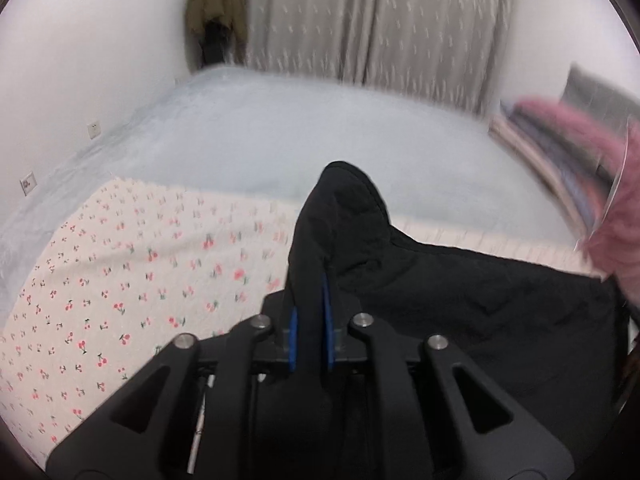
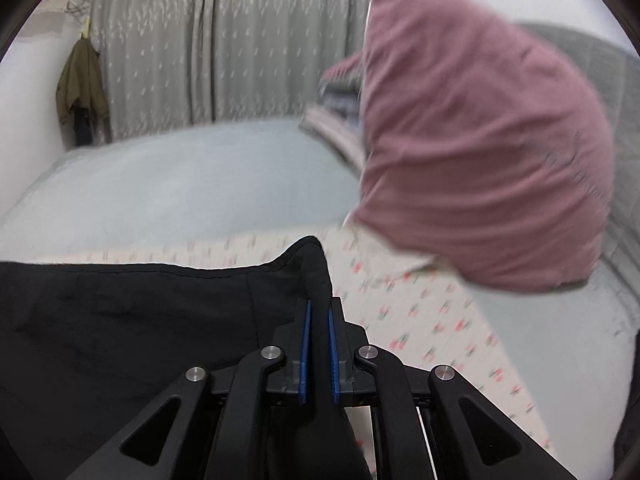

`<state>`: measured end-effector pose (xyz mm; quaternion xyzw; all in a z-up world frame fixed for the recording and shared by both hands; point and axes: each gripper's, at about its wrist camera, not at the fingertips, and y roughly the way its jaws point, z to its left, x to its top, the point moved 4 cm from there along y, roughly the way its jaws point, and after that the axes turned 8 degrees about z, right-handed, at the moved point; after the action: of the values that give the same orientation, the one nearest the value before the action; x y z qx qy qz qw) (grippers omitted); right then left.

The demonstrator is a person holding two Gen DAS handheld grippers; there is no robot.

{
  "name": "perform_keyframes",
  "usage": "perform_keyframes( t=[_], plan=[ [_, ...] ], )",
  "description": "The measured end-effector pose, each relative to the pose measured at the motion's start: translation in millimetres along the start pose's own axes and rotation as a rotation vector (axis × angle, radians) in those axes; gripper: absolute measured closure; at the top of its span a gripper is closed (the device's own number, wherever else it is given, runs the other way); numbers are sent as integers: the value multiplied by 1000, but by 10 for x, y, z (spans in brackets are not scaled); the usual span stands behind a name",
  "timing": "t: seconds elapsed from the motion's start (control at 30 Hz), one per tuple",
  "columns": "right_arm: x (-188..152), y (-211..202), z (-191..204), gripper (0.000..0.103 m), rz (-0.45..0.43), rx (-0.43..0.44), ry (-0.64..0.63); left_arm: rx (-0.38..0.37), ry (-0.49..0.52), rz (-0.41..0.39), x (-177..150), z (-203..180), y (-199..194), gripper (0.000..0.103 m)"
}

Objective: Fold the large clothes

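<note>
A large black garment hangs stretched between my two grippers above the bed. My left gripper is shut on one corner of it, and the cloth rises in a peak past the blue pads. My right gripper is shut on the other corner of the black garment, which spreads to the left in the right wrist view. A pink garment hangs in the air at the right, close to the right gripper; it also shows in the left wrist view.
A cherry-print sheet lies on the pale blue bed. A stack of folded clothes sits at the bed's right side. Grey curtains and a hanging olive jacket are behind, with a white wall at the left.
</note>
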<state>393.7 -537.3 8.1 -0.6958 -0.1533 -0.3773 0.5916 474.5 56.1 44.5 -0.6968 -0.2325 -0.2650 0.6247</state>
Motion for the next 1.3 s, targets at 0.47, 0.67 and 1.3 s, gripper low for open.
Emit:
perform_keyframes(
  t=[0.47,0.67,1.3],
  plan=[
    [-698,-446,-706,32,192,316,121,-205,-33,142,-982,607,-526,41],
    [-1046,-484,-614,32,259,394,150,-241,-63,212,-1272,625,-379,42],
    [-958,-193,-196,88,224,232,163,-3,-155,231,-1044,610,-70,95]
  ],
)
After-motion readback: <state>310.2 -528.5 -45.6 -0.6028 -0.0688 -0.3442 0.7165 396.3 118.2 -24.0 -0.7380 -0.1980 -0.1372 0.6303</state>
